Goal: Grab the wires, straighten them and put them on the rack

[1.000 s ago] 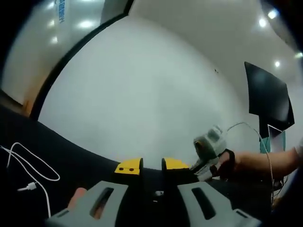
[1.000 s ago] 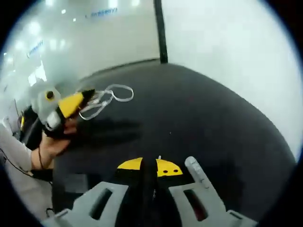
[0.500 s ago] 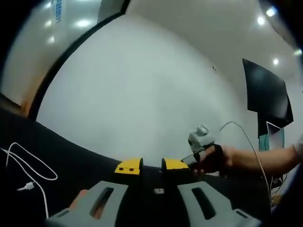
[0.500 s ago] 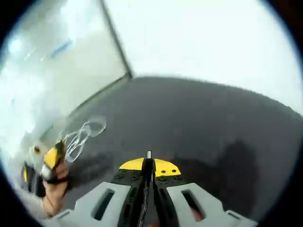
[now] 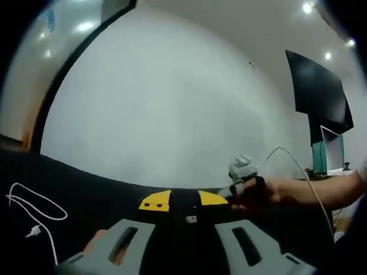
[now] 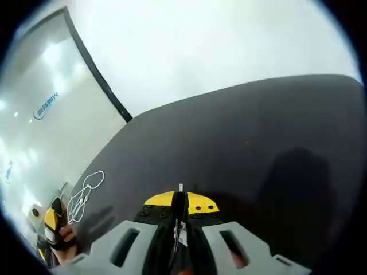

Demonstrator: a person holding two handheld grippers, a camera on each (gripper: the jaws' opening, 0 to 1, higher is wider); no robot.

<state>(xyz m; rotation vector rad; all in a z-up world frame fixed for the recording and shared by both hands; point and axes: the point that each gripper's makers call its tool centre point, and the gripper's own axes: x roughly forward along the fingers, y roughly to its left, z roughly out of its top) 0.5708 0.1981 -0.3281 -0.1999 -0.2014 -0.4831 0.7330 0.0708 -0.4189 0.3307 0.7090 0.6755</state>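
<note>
A thin white wire (image 6: 179, 213) runs up between the jaws of my right gripper (image 6: 179, 199), which is shut on it above the black table (image 6: 241, 143). In the left gripper view that right gripper (image 5: 241, 172) sits in a person's hand right of centre, and the held wire (image 5: 298, 166) arcs off to the right. My left gripper (image 5: 184, 200) stands open over the table, its yellow tips apart. A second white wire (image 5: 31, 209) lies looped on the table at the left. In the right gripper view these loops (image 6: 85, 193) lie beside the left gripper (image 6: 50, 220).
A white wall rises behind the black table (image 5: 86, 189). A dark screen (image 5: 318, 97) hangs on the wall at the right. A glass partition with a dark frame (image 6: 94, 74) stands past the table's far left edge.
My right gripper's jaws have closed on the white wire, and its view has swung up and away from the left hand. In the left gripper view the right gripper has turned and dropped slightly.
</note>
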